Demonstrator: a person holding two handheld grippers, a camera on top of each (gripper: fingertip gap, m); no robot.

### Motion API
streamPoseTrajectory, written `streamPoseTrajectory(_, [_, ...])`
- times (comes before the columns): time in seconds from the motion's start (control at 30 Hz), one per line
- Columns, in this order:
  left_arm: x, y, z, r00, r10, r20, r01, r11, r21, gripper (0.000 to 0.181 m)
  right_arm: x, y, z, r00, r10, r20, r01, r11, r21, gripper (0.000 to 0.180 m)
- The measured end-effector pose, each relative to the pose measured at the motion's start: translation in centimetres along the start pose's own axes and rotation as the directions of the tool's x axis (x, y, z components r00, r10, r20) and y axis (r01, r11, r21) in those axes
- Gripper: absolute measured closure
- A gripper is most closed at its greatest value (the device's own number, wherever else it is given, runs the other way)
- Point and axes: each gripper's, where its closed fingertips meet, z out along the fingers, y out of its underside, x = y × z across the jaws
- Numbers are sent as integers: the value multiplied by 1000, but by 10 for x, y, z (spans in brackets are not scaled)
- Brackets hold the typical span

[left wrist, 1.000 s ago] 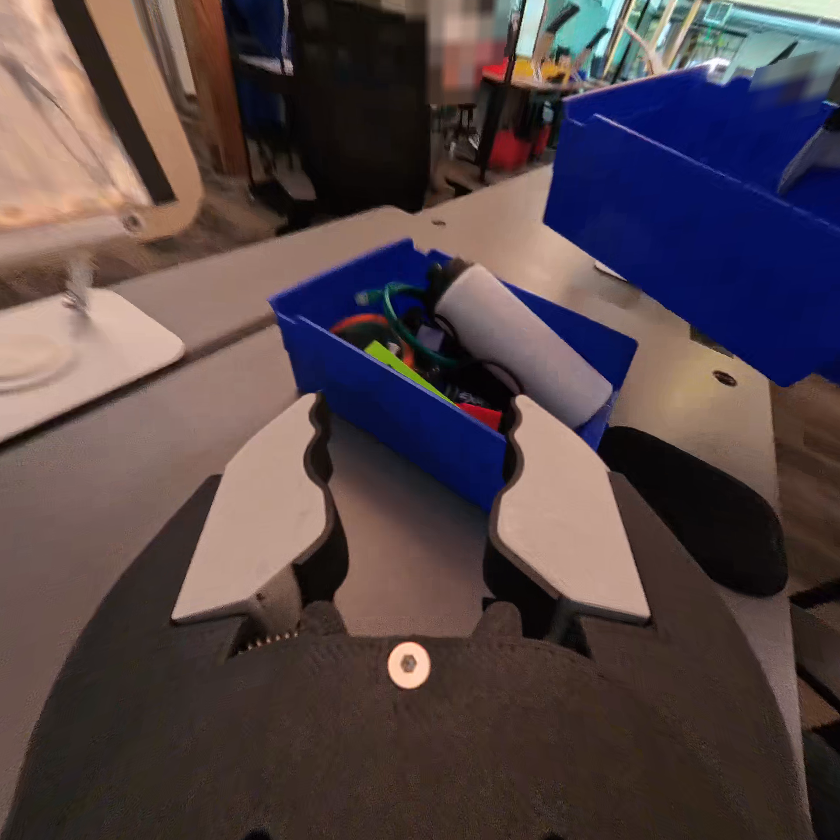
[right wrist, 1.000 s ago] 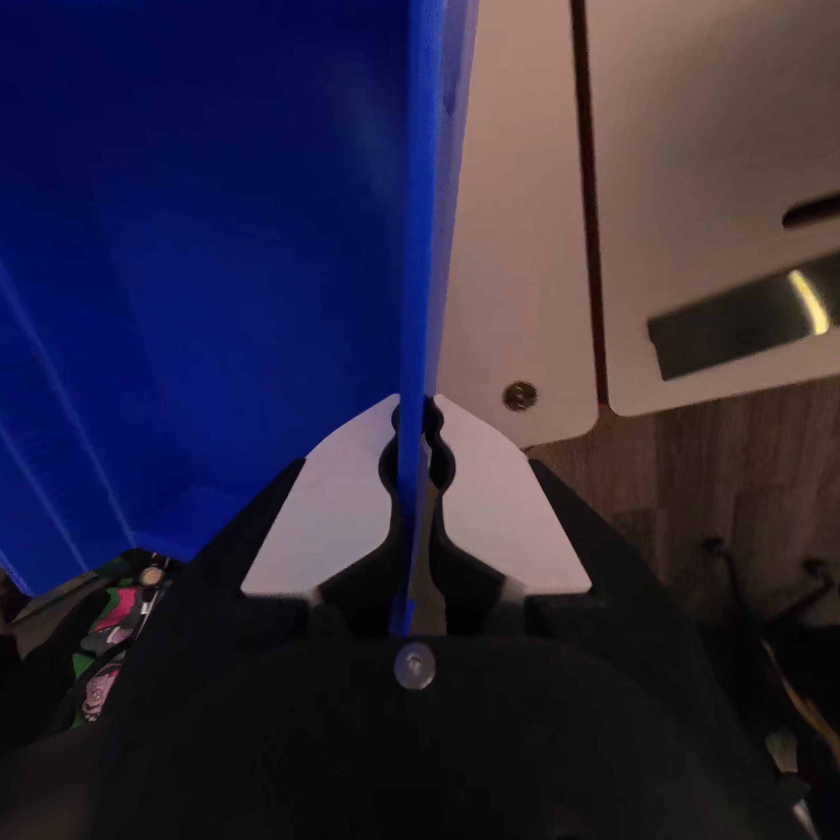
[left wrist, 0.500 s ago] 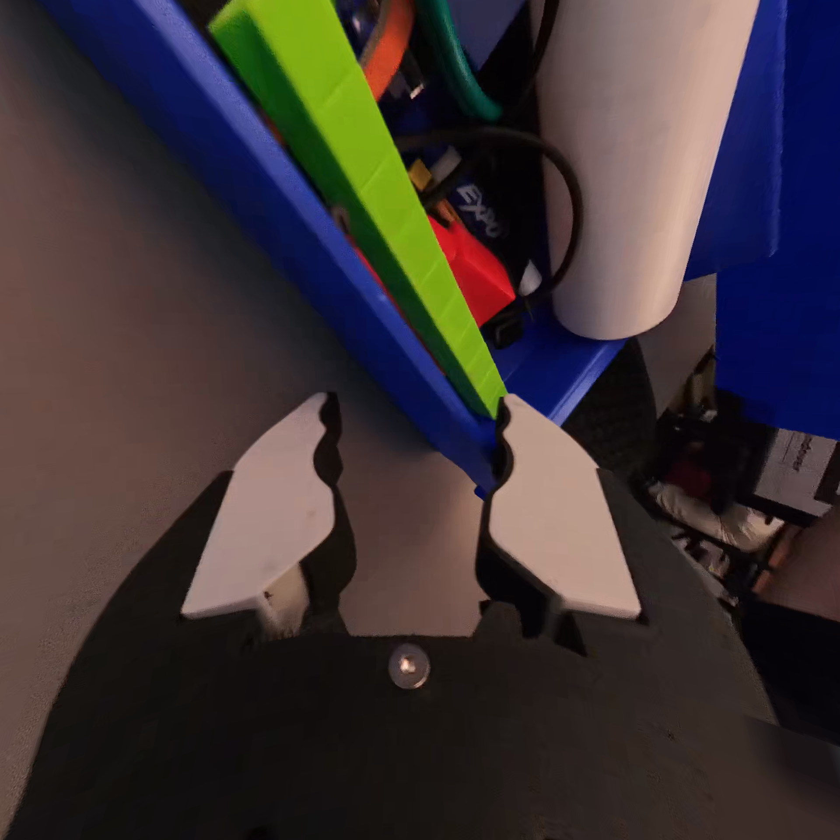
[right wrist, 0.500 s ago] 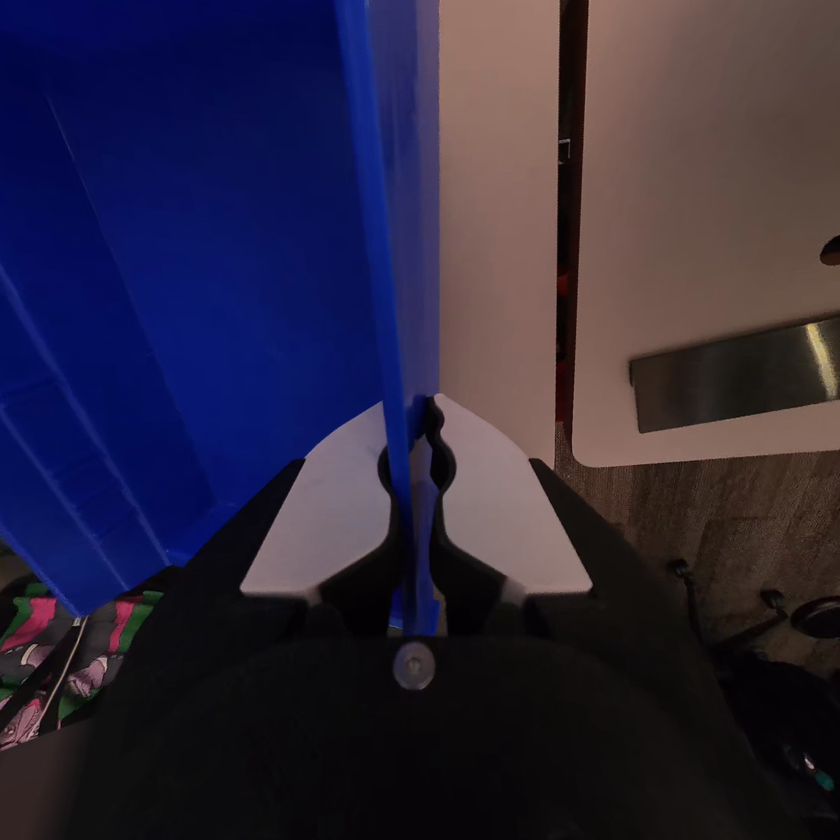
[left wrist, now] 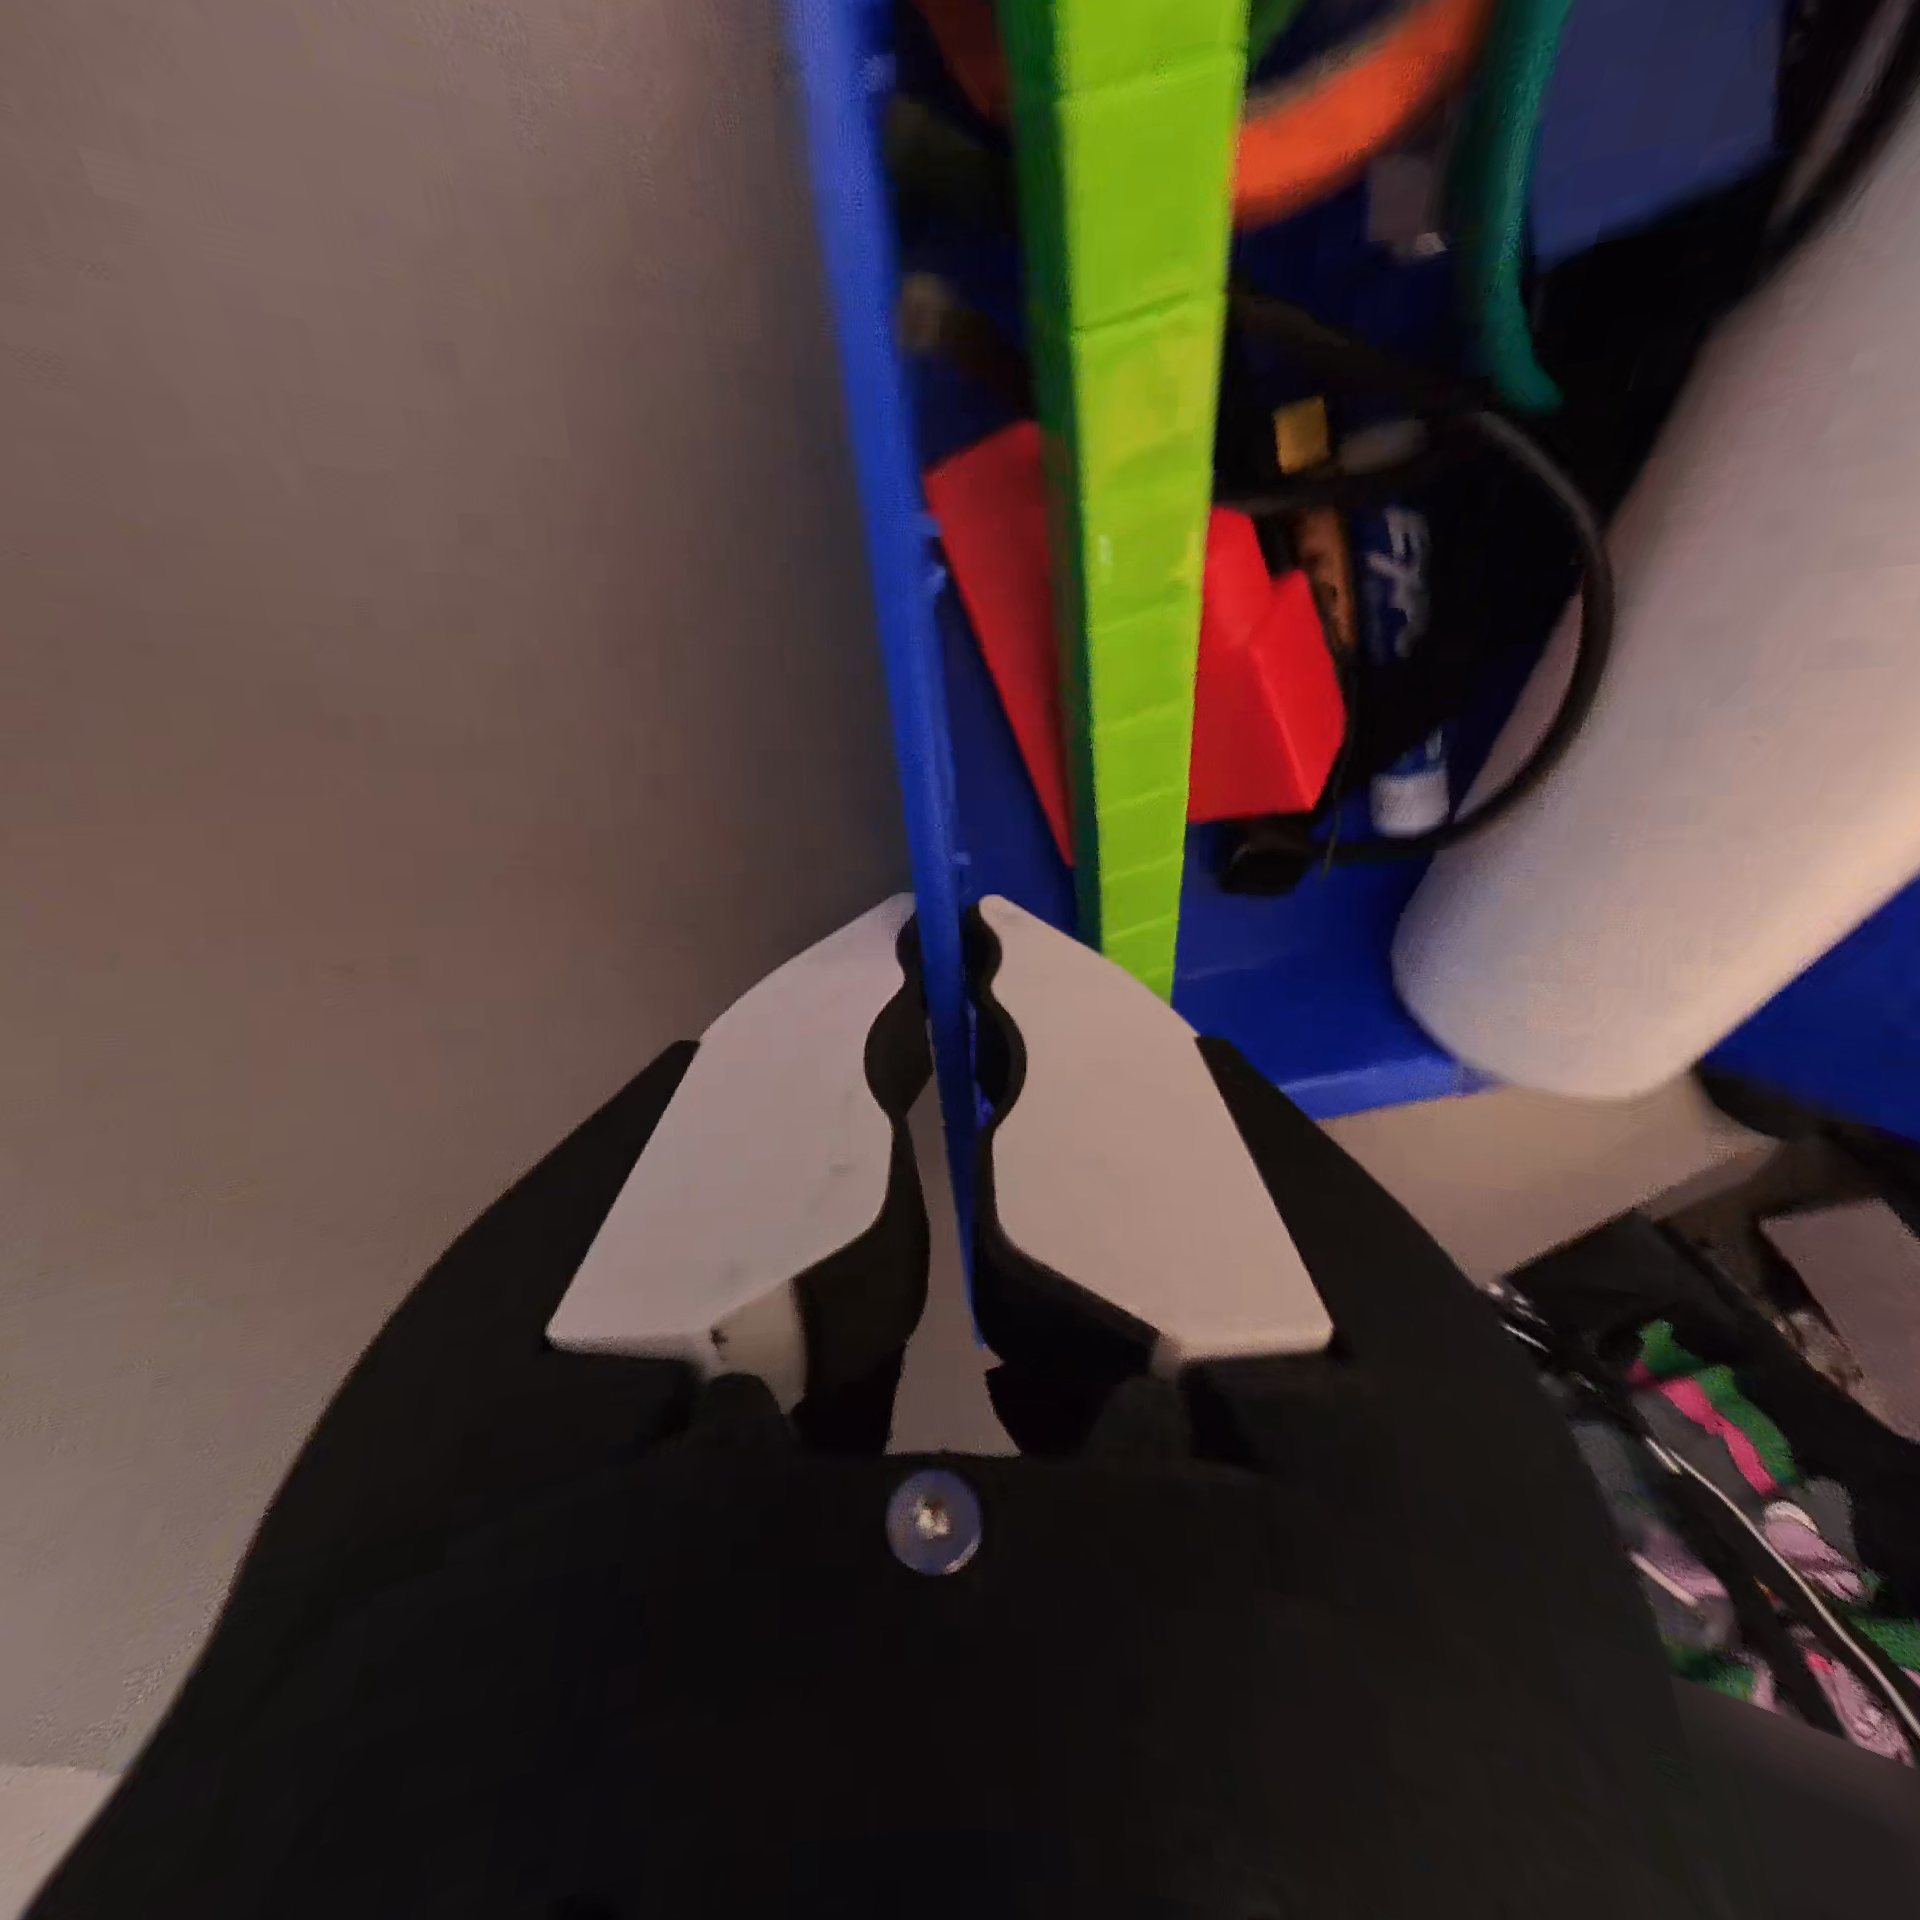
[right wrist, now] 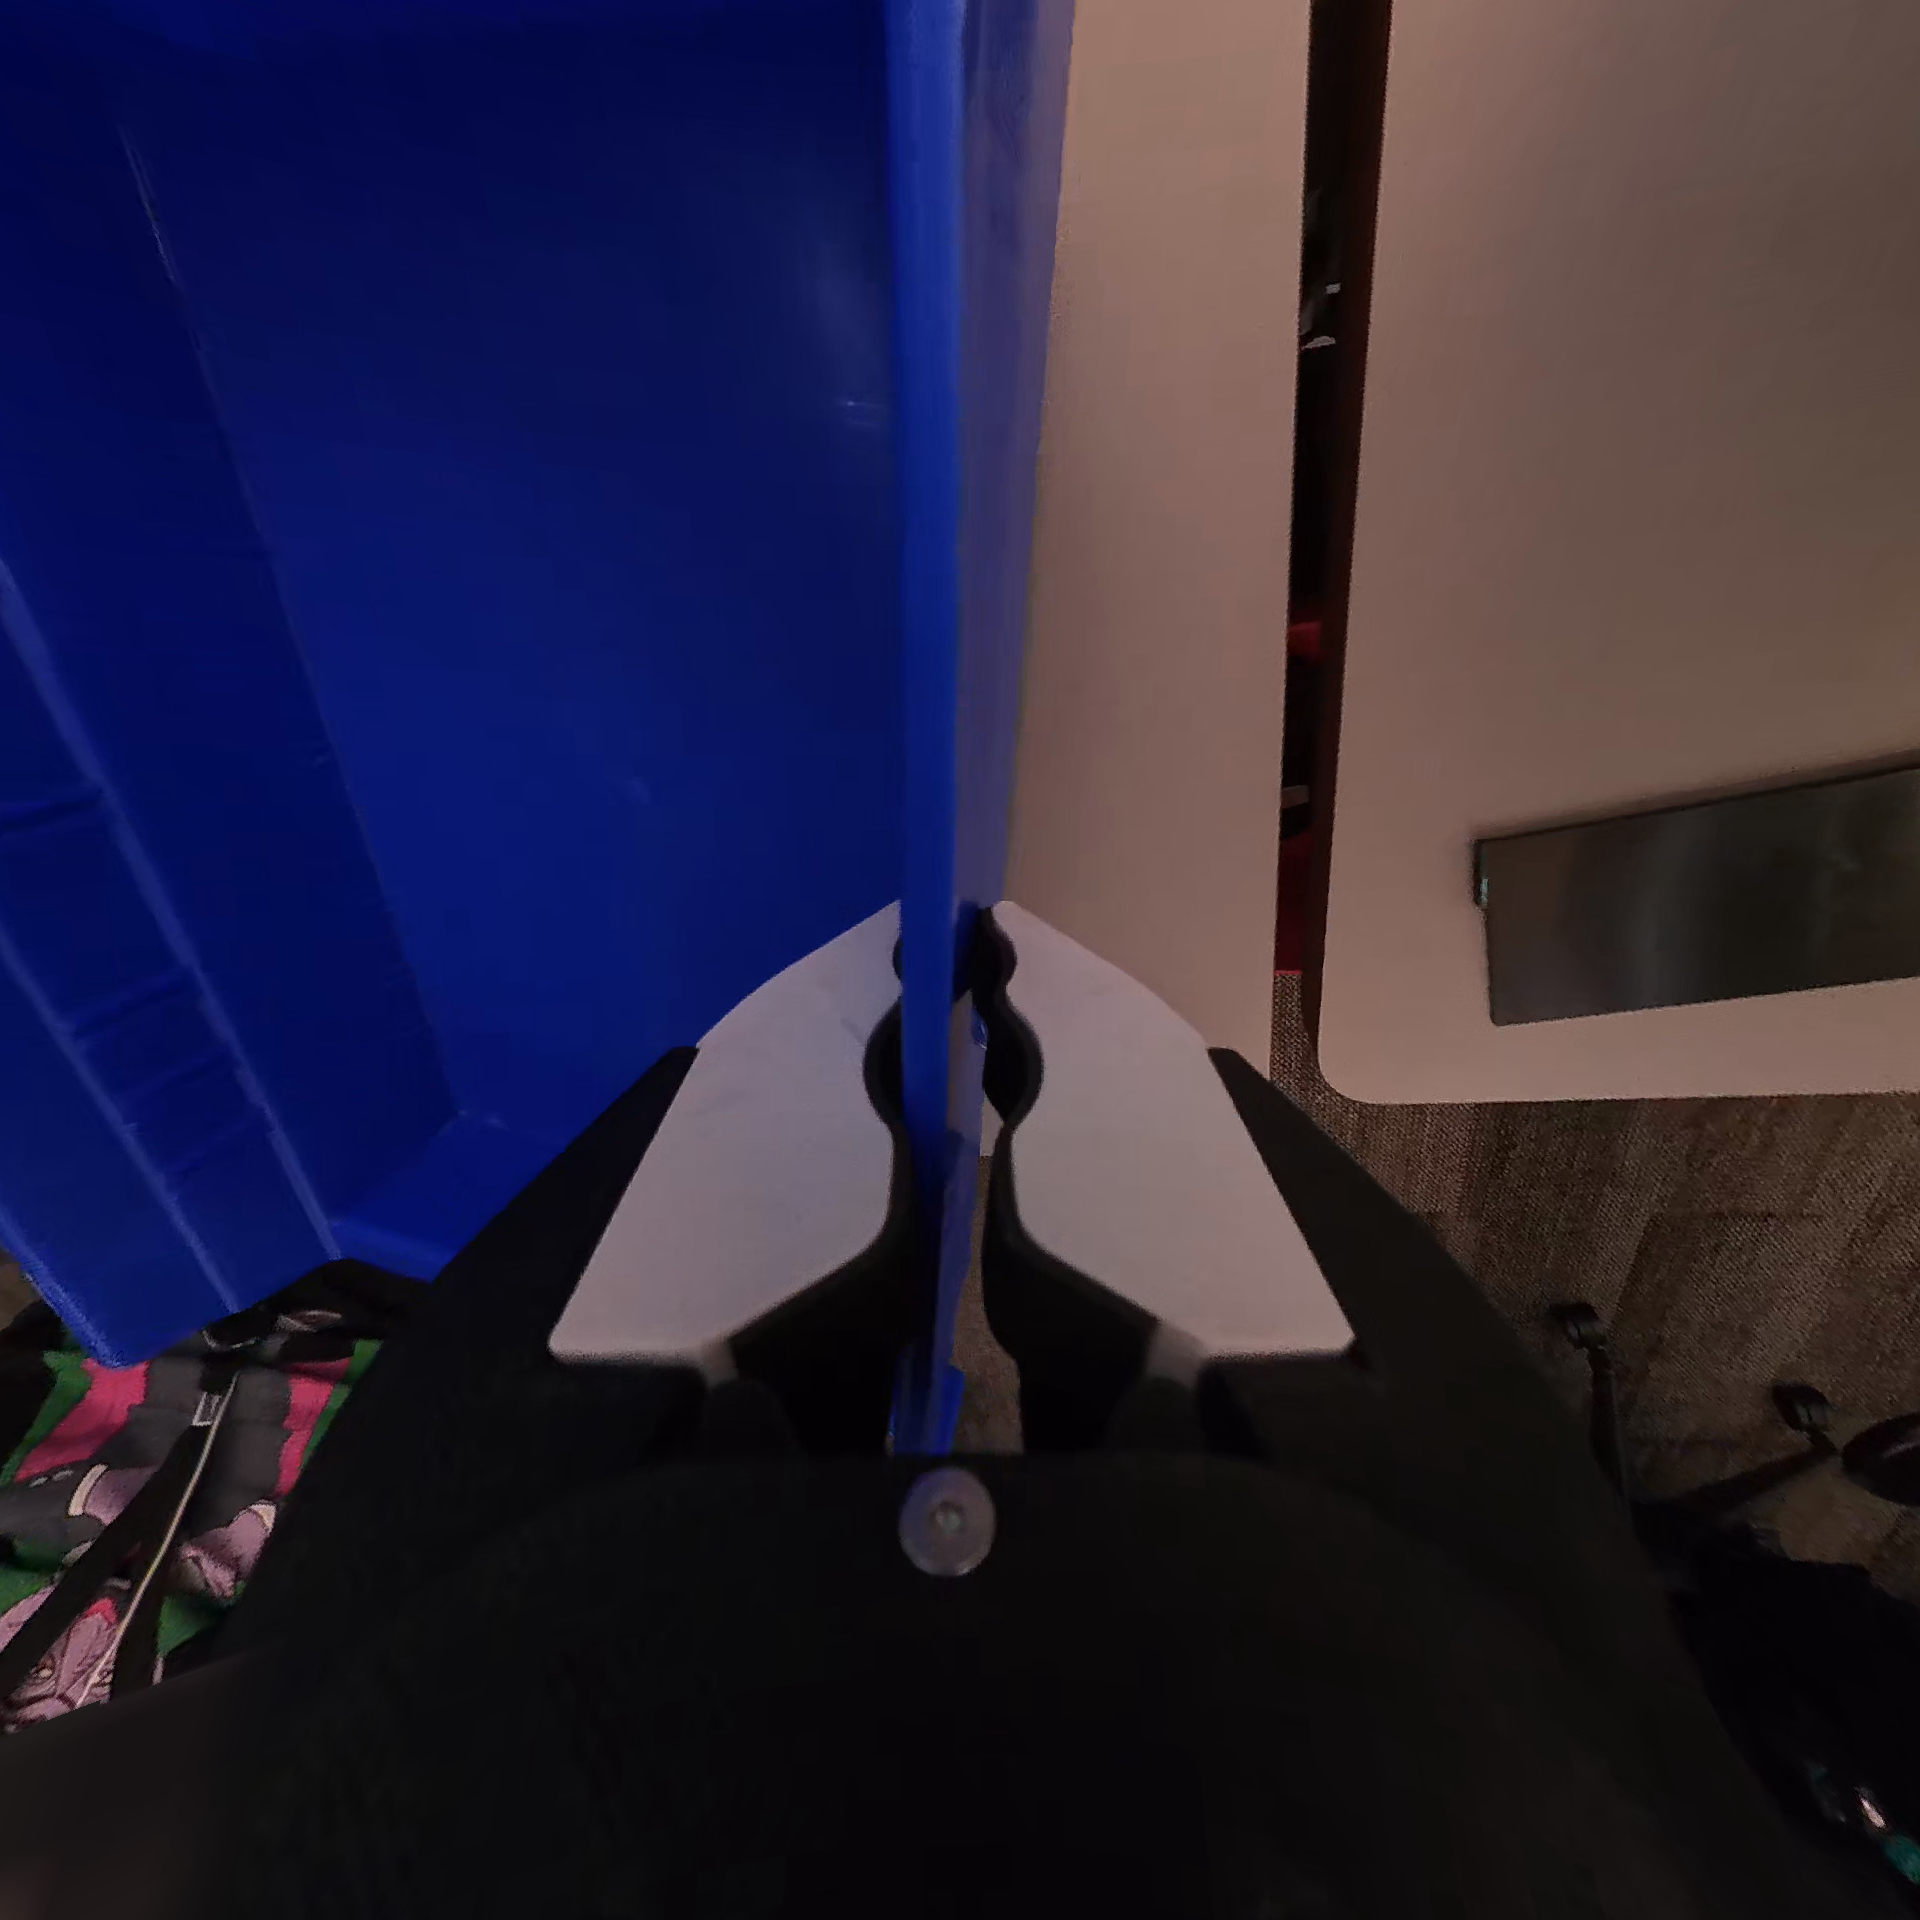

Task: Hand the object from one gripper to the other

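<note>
In the left wrist view my left gripper [left wrist: 940, 920] is shut on the thin side wall of a small blue bin [left wrist: 883, 520]. The bin holds a long lime-green strip [left wrist: 1138, 520], a red block [left wrist: 1257, 675], a white roll [left wrist: 1683, 727], an orange ring, a green cable and black cords. In the right wrist view my right gripper [right wrist: 945, 920] is shut on the side wall of a large, empty blue bin [right wrist: 468, 623] and holds it above the table edge.
A grey tabletop [left wrist: 416, 520] lies left of the small bin. In the right wrist view a beige table [right wrist: 1610, 468] with a metal plate [right wrist: 1704, 894] sits past a dark gap; carpet floor [right wrist: 1558, 1195] and a patterned bag [right wrist: 104, 1507] lie below. Across from one pair of fingers to the other is roughly 55 centimeters.
My left gripper has swung down over the small bin's corner and closed on its side wall; it was open half a second ago. My right gripper keeps hold of the large bin and has shifted slightly.
</note>
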Motion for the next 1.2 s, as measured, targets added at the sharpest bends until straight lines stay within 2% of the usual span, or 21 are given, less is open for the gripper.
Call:
streamPoseTrajectory(0.2, [-71,23,-11,994,-113,-4,113,991,67,177,-2,-5,13,999,-24,37,24,1000,-8,170])
streamPoseTrajectory(0.7, [-177,127,-31,928,-371,-42,373,910,181,177,-51,-45,28,977,-52,206,47,998,31,170])
streamPoseTrajectory(0.97, [-224,174,-40,868,-493,-61,493,840,227,176,-91,-81,29,970,-69,231,47,994,102,170])
streamPoseTrajectory(1.2, [-246,198,-45,828,-546,-122,558,788,259,174,-125,-103,42,968,-88,234,63,991,116,170])
